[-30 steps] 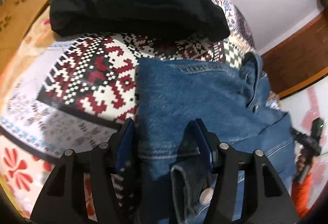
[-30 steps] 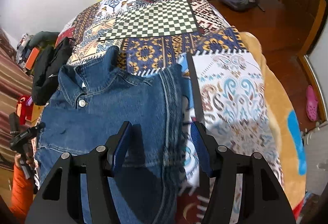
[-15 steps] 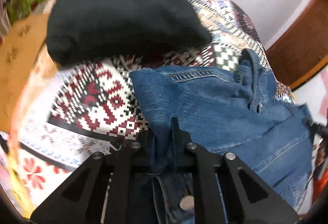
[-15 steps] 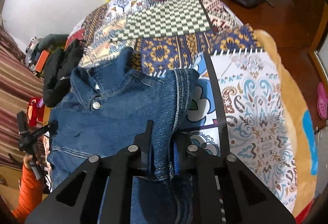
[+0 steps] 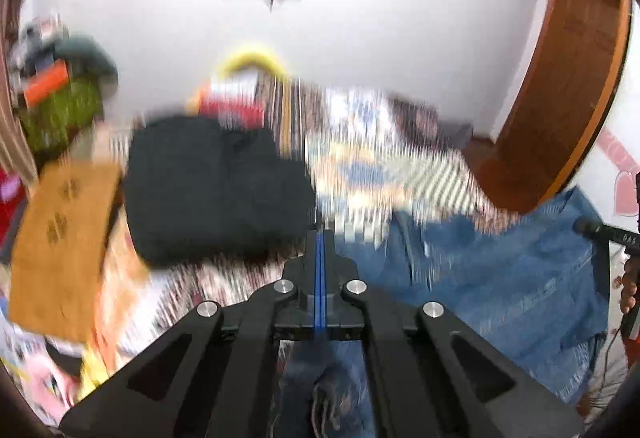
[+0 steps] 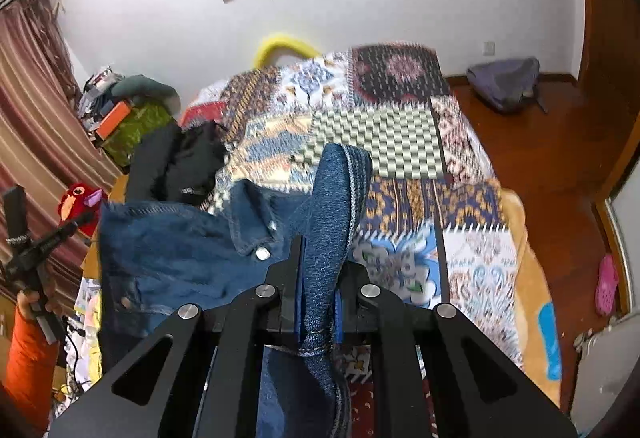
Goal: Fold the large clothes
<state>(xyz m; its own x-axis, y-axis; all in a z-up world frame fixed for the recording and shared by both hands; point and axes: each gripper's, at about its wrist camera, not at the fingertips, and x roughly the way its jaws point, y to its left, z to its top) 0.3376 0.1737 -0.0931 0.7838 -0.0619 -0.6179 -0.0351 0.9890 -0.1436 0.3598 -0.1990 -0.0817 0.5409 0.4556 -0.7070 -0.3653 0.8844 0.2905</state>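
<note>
A blue denim jacket (image 6: 168, 254) is lifted off the patchwork bedspread (image 6: 376, 133). My right gripper (image 6: 318, 250) is shut on a thick fold of the jacket's edge, which stands up between the jaws. My left gripper (image 5: 320, 238) is shut, its jaws pressed together; denim hangs below it and the jacket (image 5: 500, 278) spreads to the right. The left wrist view is motion-blurred, so the exact grip point is hard to see.
A black garment (image 5: 212, 189) lies on the bed left of the jacket and also shows in the right wrist view (image 6: 172, 165). A cardboard box (image 5: 60, 238) is at the left. A backpack (image 6: 504, 81) lies on the wooden floor, and a pink slipper (image 6: 606, 284) lies further right.
Both grippers have risen and tilted up from the bed, lifting the jacket's edge with them. They went from open a second ago to shut on the denim.
</note>
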